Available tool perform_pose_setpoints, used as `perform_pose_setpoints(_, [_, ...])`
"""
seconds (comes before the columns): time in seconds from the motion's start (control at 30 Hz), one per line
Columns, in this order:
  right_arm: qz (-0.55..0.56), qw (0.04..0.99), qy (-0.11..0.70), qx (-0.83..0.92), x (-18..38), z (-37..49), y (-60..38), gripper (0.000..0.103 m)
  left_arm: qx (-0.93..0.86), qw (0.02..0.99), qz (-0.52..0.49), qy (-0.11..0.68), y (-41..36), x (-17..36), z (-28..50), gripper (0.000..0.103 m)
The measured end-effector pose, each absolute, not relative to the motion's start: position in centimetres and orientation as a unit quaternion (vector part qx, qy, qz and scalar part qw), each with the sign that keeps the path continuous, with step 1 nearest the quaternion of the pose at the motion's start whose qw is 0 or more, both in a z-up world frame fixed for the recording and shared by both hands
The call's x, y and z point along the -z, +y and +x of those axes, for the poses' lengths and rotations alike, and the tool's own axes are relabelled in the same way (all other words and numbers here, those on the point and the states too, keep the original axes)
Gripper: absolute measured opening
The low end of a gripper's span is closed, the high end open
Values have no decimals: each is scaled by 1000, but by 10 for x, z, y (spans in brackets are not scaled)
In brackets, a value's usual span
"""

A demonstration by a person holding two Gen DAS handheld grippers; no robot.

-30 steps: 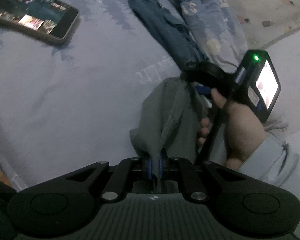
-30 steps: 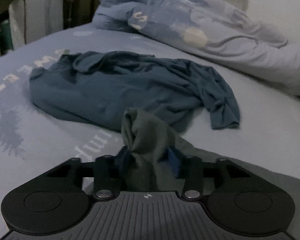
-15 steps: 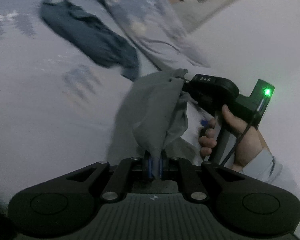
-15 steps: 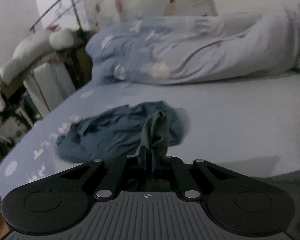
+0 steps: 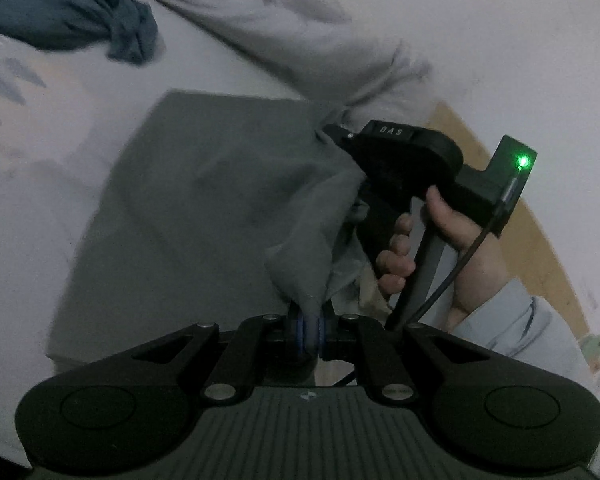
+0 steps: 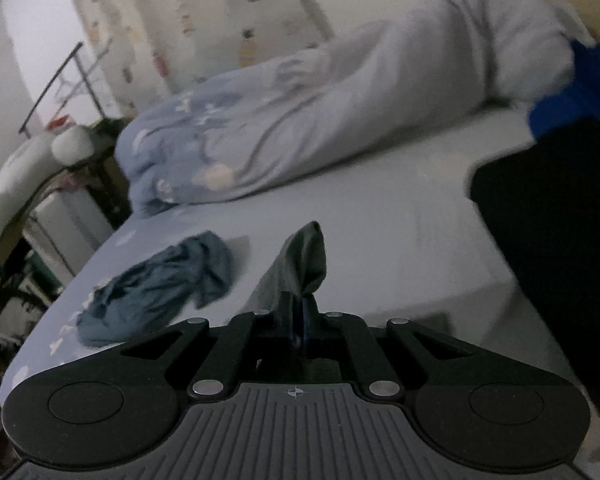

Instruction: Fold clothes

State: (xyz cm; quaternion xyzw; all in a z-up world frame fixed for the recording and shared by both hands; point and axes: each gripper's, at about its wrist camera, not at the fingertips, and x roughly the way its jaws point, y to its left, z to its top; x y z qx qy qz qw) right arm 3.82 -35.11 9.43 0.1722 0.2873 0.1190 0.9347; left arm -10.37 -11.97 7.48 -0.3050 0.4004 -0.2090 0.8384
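- Left wrist view: we see our left gripper point(image 5: 309, 330) with its jaws pressed together on a bunched edge of the grey garment point(image 5: 204, 208), pinching the cloth between the blue pads.
- From that pinch the grey garment spreads away as a broad, mostly flat sheet hanging over the bed point(image 5: 52, 128), its far edge running straight across.
- The right gripper point(image 5: 342, 138) is on the garment's other upper corner, held by the right hand point(image 5: 456, 248) in a pale sleeve; a green light glows on its rear. Its jaws are hidden by cloth in this view.
- A crumpled blue garment point(image 5: 72, 24) lies on the bed at top left, well apart from the grey one, with the rumpled duvet point(image 5: 284, 36) beyond.
- Right wrist view: our right gripper point(image 6: 303, 318) has its jaws closed on a narrow peak of the grey garment point(image 6: 300, 264), which stands up above the fingers.
- The blue garment point(image 6: 156, 284) lies on the bed point(image 6: 380, 216) to the left, the duvet point(image 6: 340, 120) heaped behind it.
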Motion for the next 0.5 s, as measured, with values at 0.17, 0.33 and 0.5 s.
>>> perform_pose_setpoints(0.17, [195,933,287,-99,-77,44,-384,5,200,840,-279,420,-148,-53,-96,9])
perform_pose_setpoints(0.33, [191,932,296,-83,-67,48,-398,5,192,841,-260,434,-162,-33,-97,10])
perform_pose_setpoints(0.5, [166,931,316,-78,-60,49,-393,10,199,838,-225,457,-171,-25,-101,30])
